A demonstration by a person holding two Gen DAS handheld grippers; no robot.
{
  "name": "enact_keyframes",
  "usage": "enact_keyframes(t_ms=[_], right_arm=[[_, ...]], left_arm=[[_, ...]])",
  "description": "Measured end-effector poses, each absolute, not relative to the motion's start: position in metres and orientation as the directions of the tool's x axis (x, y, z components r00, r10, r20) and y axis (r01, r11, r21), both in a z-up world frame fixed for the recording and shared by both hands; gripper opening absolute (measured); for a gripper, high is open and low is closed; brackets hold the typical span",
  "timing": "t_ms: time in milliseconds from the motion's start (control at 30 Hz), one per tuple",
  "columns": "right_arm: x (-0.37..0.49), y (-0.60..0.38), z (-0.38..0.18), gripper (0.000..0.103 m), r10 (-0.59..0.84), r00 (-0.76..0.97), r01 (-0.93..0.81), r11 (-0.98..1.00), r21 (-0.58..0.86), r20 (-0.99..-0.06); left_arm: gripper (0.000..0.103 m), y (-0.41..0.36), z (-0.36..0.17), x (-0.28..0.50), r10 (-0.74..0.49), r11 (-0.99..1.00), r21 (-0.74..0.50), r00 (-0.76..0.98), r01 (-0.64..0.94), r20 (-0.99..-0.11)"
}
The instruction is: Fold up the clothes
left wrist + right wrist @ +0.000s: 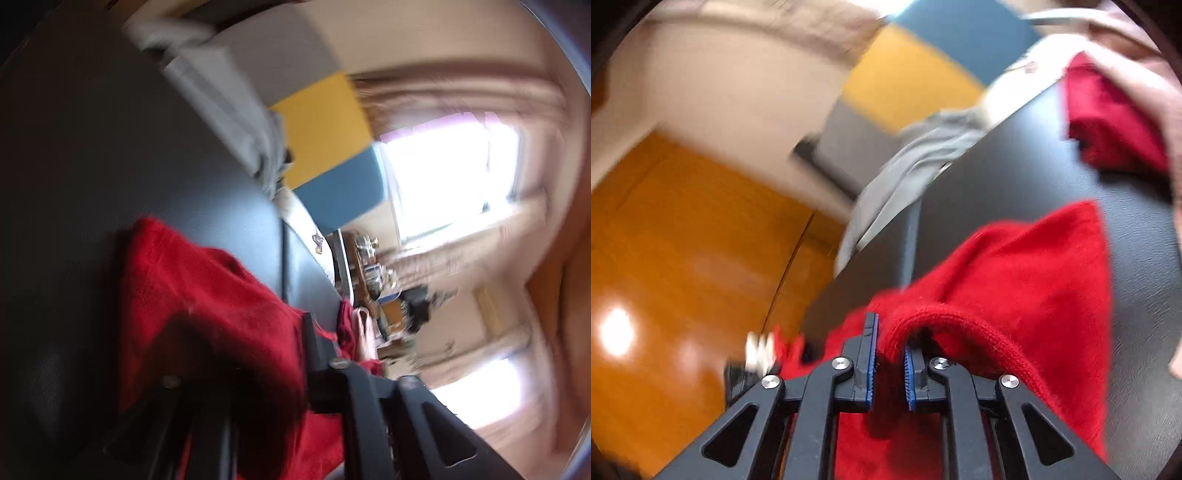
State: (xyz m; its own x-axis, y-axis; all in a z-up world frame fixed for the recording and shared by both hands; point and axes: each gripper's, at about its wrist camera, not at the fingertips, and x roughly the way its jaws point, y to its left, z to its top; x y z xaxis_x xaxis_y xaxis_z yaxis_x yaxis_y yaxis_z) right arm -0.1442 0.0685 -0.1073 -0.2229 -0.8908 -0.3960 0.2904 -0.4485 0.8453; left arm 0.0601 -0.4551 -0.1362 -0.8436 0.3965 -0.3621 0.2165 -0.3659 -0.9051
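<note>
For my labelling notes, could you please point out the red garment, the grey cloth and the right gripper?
Red garment (1015, 266): right wrist view, upper folded surface.
Grey cloth (908, 166): right wrist view, middle folds.
Right gripper (889, 363): right wrist view, between fingertips.

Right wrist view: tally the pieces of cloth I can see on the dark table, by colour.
Red: 2, the near red patch and the far red patch; whether they are one garment cannot be told
Grey: 1, the grey cloth
Total: 3
</note>
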Motion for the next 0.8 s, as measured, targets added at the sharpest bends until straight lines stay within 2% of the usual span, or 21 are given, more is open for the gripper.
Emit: enact_keyframes(t_ms=[33,67,167,233,367,467,567,767,800], right_arm=[[-0.152,0.067,-0.117,0.041,-0.883,-0.225,0.247,-0.46,0.853,-0.412],[-0.157,0.068,-0.127,0.049,-0.87,-0.229,0.203,-0.482,0.853,-0.437],[-0.155,0.073,-0.134,0.048,-0.876,-0.24,0.198,-0.465,0.863,-0.417],[-0.15,0.079,-0.126,0.058,-0.886,-0.236,0.225,-0.45,0.864,-0.399],[-0.135,0.086,-0.102,0.062,-0.854,-0.264,0.339,-0.517,0.786,-0.448],[-0.126,0.082,-0.076,0.062,-0.787,-0.321,0.482,-0.615,0.624,-0.528],[-0.132,0.056,-0.063,0.062,-0.726,-0.339,0.598,-0.657,0.459,-0.598],[-0.164,-0.006,-0.086,0.062,-0.563,-0.324,0.683,-0.696,0.224,-0.761],[-0.166,-0.013,-0.091,0.057,-0.524,-0.329,0.688,-0.703,0.181,-0.785]], left_arm=[[0.022,-0.459,-0.149,0.053,0.401,-0.315,-0.914,-0.837,0.254,-0.371],[0.022,-0.463,-0.163,0.05,0.391,-0.281,-0.909,-0.828,0.309,-0.402],[0.024,-0.465,-0.18,0.055,0.374,-0.253,-0.913,-0.838,0.32,-0.397],[0.026,-0.466,-0.175,0.064,0.358,-0.273,-0.91,-0.845,0.312,-0.397],[0.029,-0.475,-0.155,0.09,0.327,-0.357,-0.88,-0.84,0.314,-0.432],[0.031,-0.475,-0.141,0.099,0.314,-0.438,-0.836,-0.816,0.33,-0.486],[0.032,-0.467,-0.138,0.099,0.338,-0.464,-0.828,-0.801,0.315,-0.494],[0.032,-0.462,-0.152,0.1,0.329,-0.441,-0.828,-0.796,0.346,-0.508],[0.032,-0.461,-0.153,0.101,0.32,-0.445,-0.823,-0.795,0.354,-0.515]])
